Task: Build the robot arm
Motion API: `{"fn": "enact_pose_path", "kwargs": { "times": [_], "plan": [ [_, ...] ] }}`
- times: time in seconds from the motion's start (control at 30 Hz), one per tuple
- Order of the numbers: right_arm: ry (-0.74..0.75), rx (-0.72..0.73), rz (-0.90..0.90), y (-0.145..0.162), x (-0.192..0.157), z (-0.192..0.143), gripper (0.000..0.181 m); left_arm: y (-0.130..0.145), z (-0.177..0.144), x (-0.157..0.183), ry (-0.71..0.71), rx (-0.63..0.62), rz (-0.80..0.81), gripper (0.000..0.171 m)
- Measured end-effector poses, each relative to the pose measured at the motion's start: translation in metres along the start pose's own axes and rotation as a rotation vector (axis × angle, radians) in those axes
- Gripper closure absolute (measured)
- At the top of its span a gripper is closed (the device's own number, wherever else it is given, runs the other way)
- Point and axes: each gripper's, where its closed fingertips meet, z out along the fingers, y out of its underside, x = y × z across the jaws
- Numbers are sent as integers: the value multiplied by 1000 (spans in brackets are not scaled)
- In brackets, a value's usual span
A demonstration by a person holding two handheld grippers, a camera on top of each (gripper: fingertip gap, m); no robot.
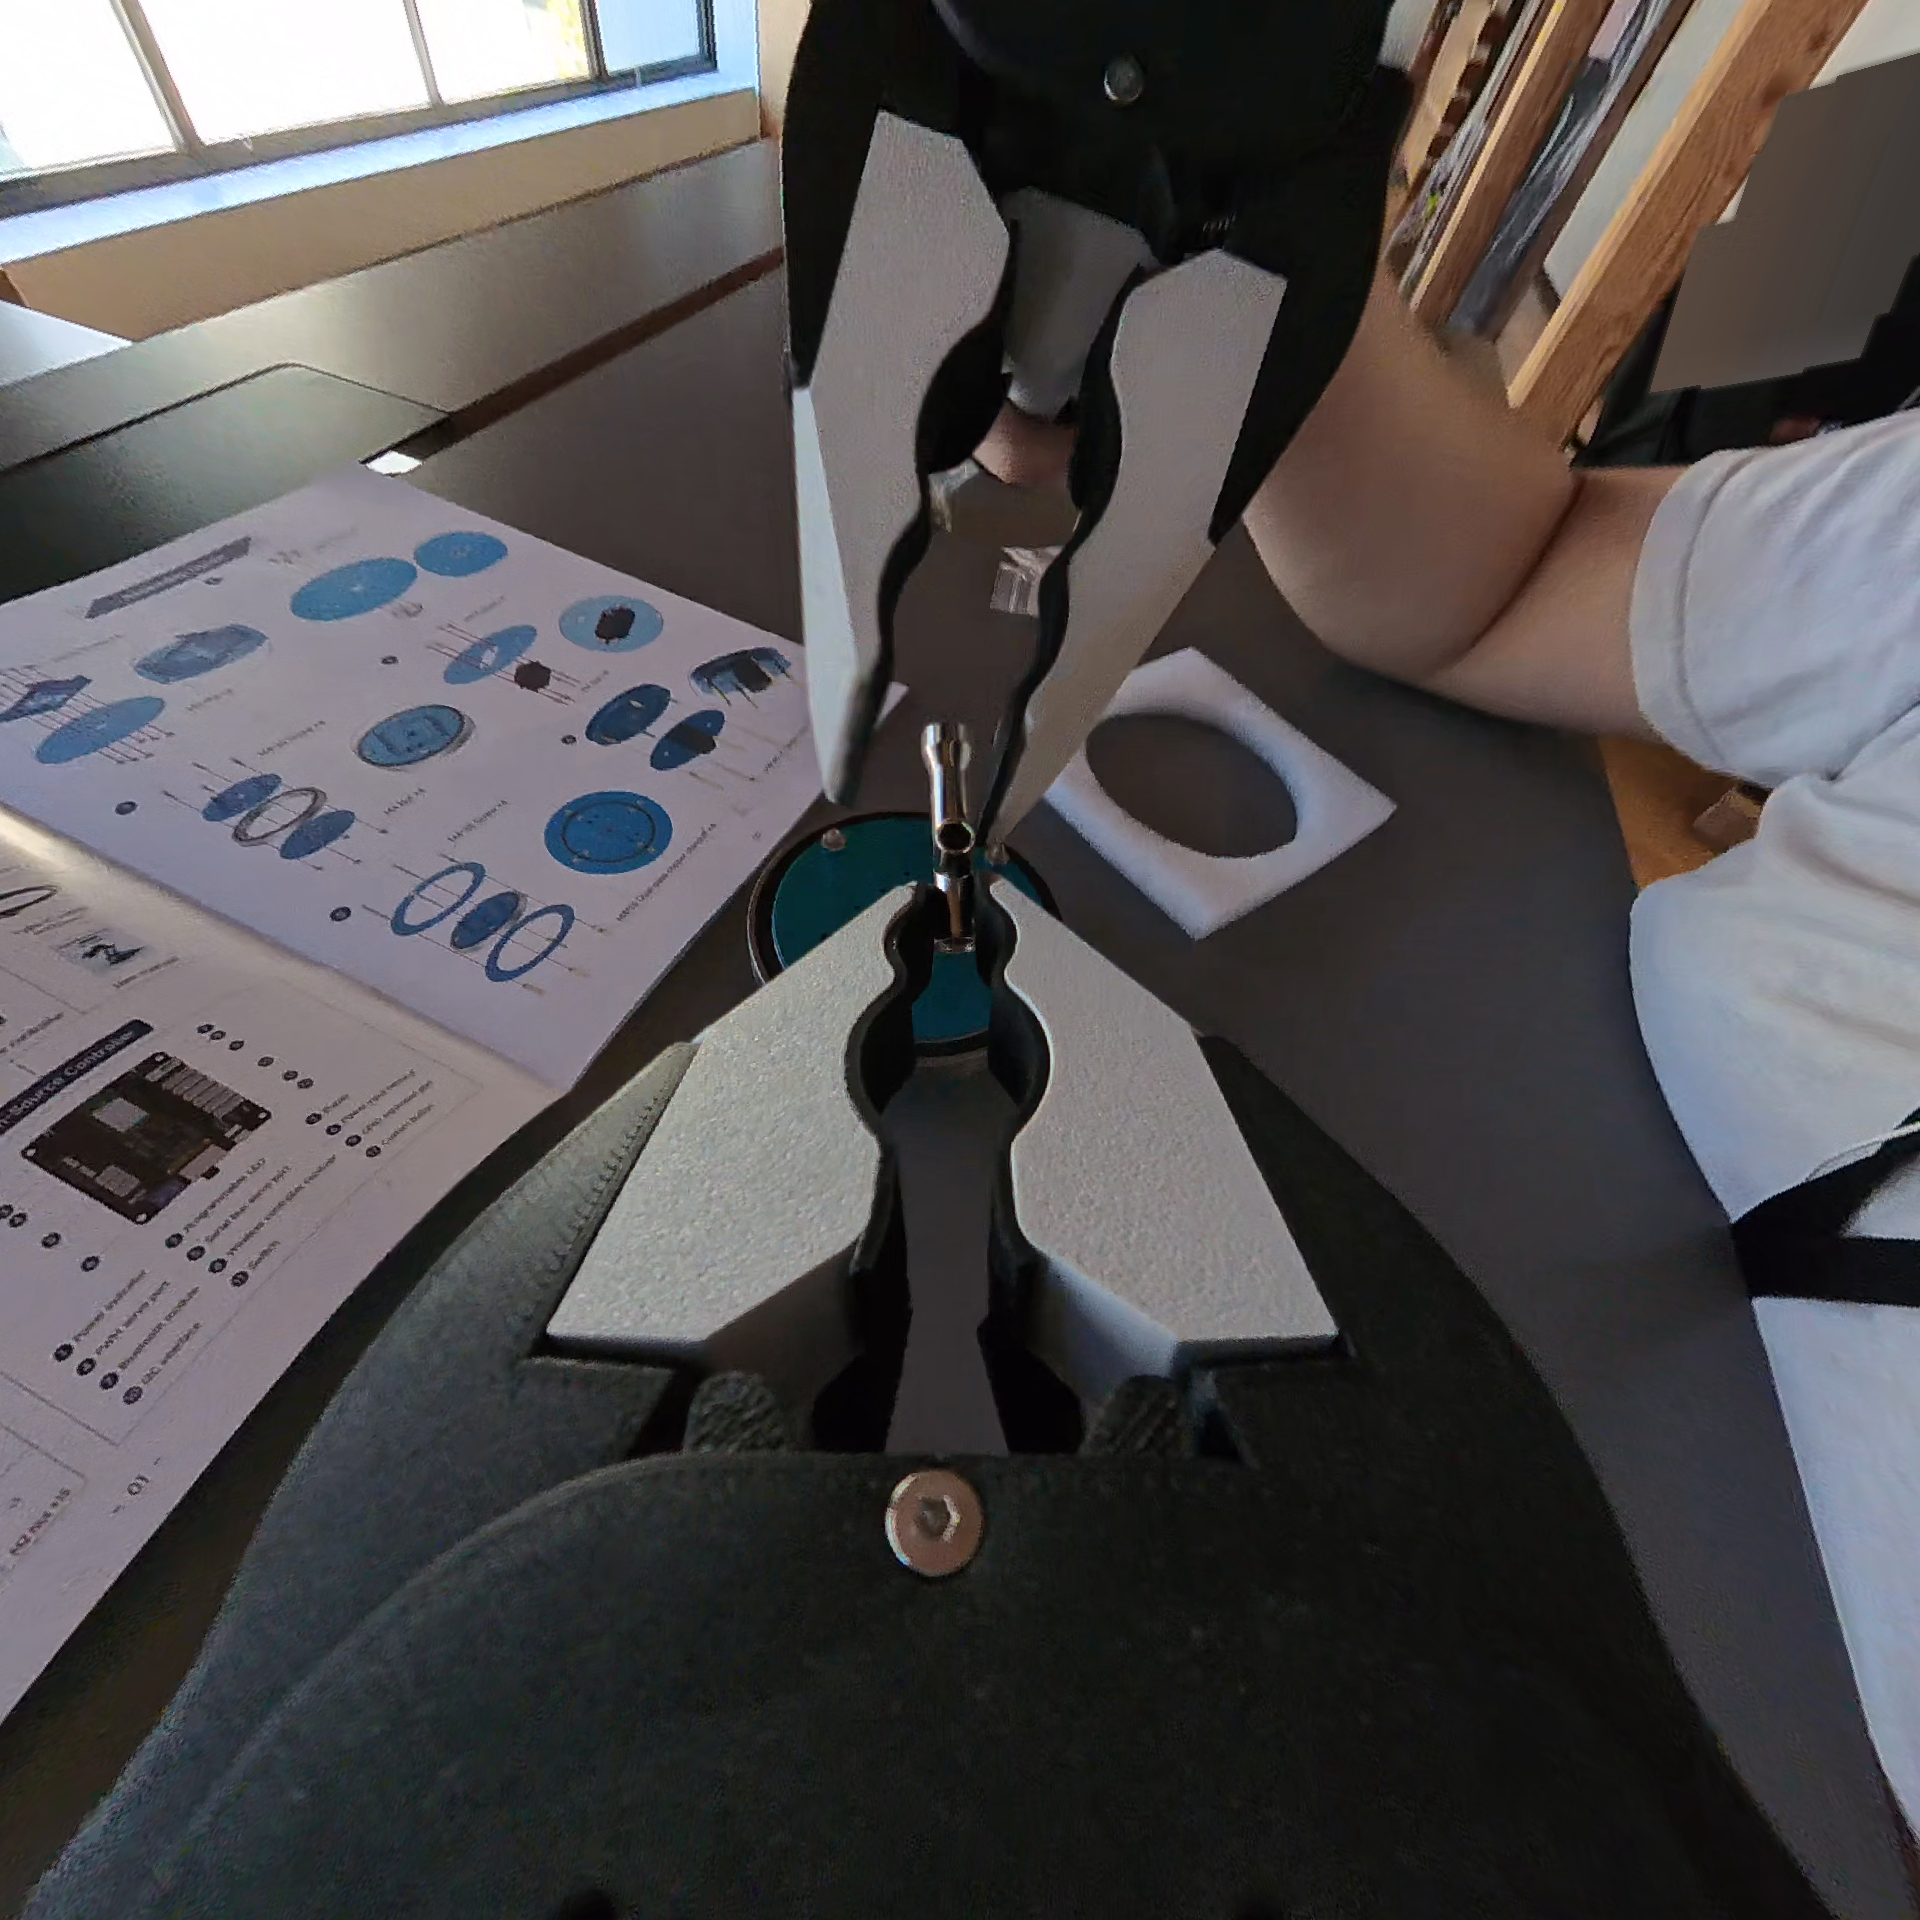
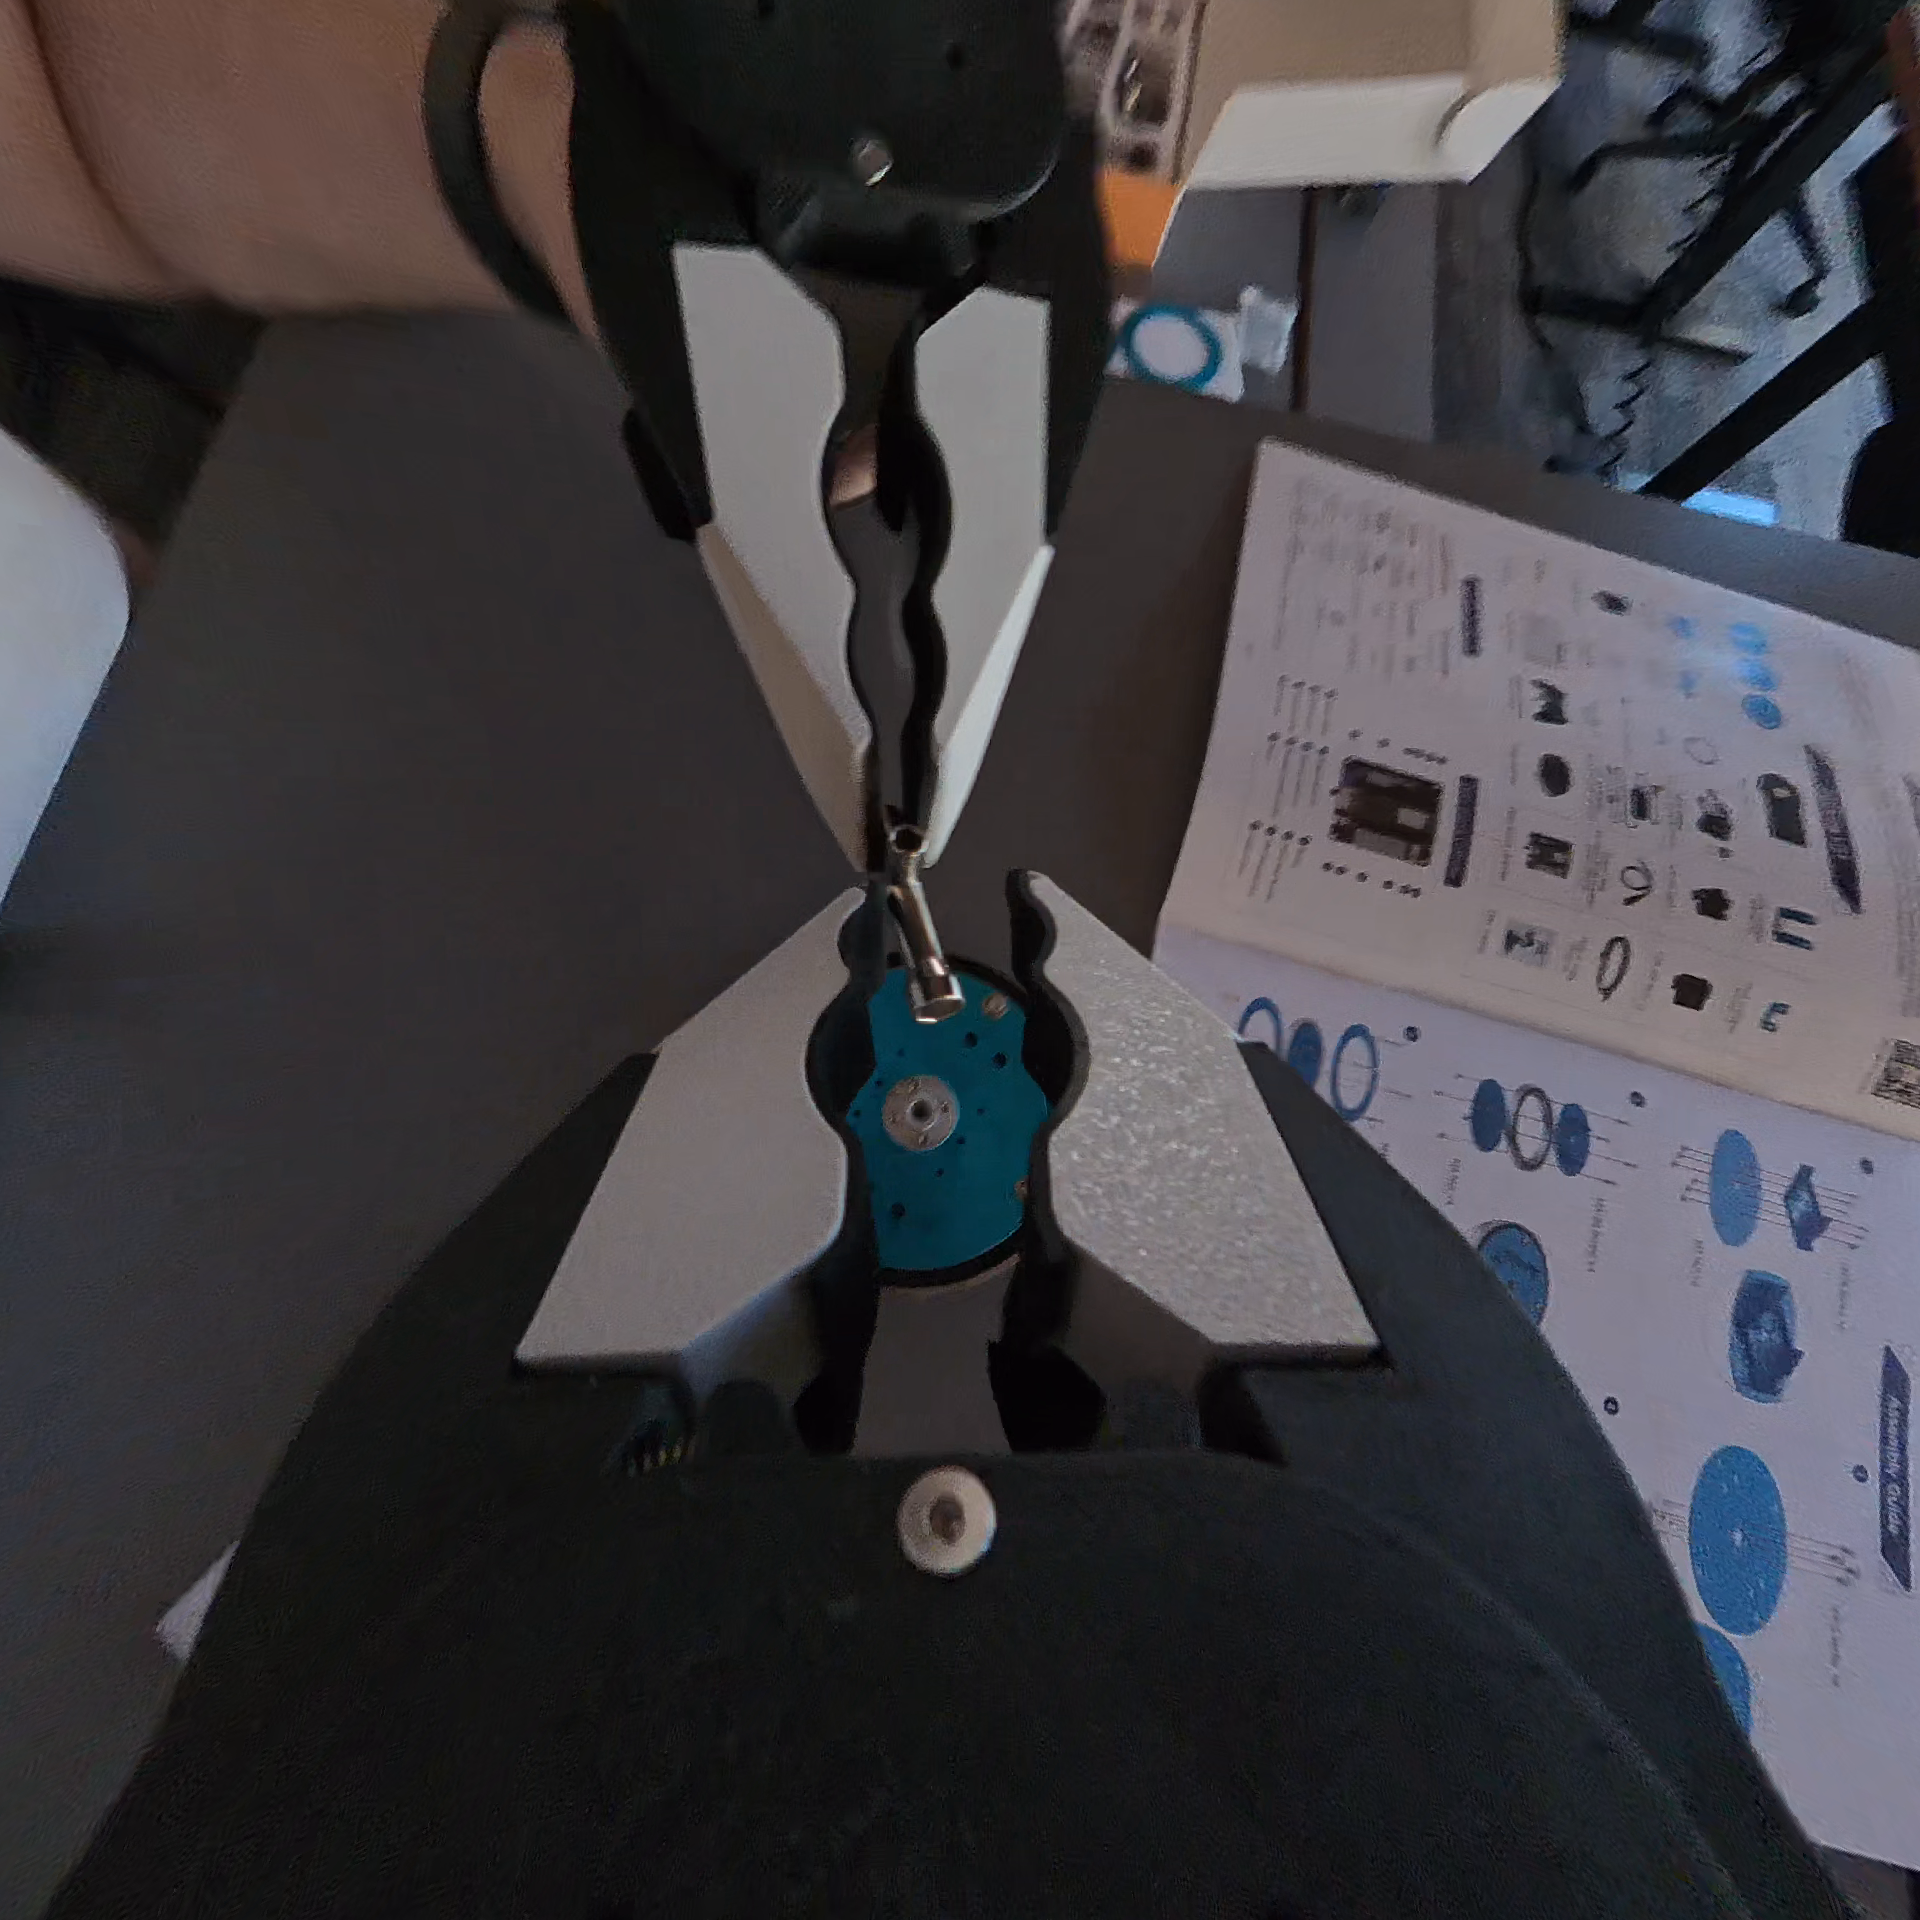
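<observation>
Evidently the left gripper (image 1: 954, 899) is doing the fine work: its fingers are pinched together on a small silver socket key (image 1: 948, 831), held near the tips so that the key's lower end can be aimed. In the right wrist view the key leans down and its end sits on, or just over, a fastener near the far rim of the blue disc (image 2: 935, 1174); whether it has seated there is too small to tell. The disc lies flat on the dark table (image 1: 1403, 1039), its holed face and silver hub turned up, which leaves every fastener open to a tool from above. The right gripper (image 2: 940, 894) has its fingers spread apart and grips nothing. They stand either side of the key above the disc's face, probably as a guard or brace, though contact with the disc cannot be judged. The two grippers meet nose to nose over the disc, so each camera looks straight at the working point. An open booklet (image 1: 364, 727) of part diagrams lies just beside the disc (flat and within sight, likely for reference). A white foam frame (image 1: 1216, 790) with a round cut-out, likely the disc's packing, sits near it on the other side.
</observation>
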Motion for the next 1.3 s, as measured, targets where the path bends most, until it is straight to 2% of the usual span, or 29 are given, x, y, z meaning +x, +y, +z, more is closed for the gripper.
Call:
{"fn": "enact_pose_path", "kwargs": {
  "times": [0.1, 0.17, 0.23, 0.3, 0.37, 0.47, 0.57, 0.8, 0.87, 0.93, 1.07, 1.2, 1.3],
  "plan": [
    [-71, -80, -6, 8, -14, 7, 174, 6, 3, 3, -1, -45, 26, 165],
    [-85, -66, 36, 6, -13, 7, 175, 2, 1, 3, 2, -15, 14, 165],
    [-123, 48, 141, -6, -8, 1, 176, -16, -9, -2, 18, 130, -62, 167],
    [-159, 211, 343, -21, 7, -6, 176, -32, -24, -14, 16, 259, -169, 138],
    [-247, 395, 542, -35, 19, -14, 176, -35, -33, -19, 44, 304, -228, 142],
    [-383, 533, 725, -43, 26, -18, 176, -35, -31, -21, 72, 325, -280, 154],
    [-428, 571, 784, -43, 28, -13, 176, -37, -31, -21, 78, 359, -276, 171],
    [-466, 555, 842, -36, 29, -5, 176, -31, -27, -28, 38, 345, -279, 171],
    [-507, 604, 935, -37, 33, -7, 176, -30, -26, -31, 46, 358, -310, 164],
    [-612, 697, 1082, -42, 37, -13, 176, -29, -24, -29, 91, 359, -361, 154],
    [-710, 843, 1340, -38, 51, -9, 176, -39, -28, -25, 225, 452, -503, 151],
    [-712, 889, 1474, -33, 58, 0, 177, -35, -31, -39, 251, 495, -634, 156],
    [-675, 901, 1522, -30, 61, 5, 177, -32, -30, -40, 296, 481, -695, 149]
  ]
}}
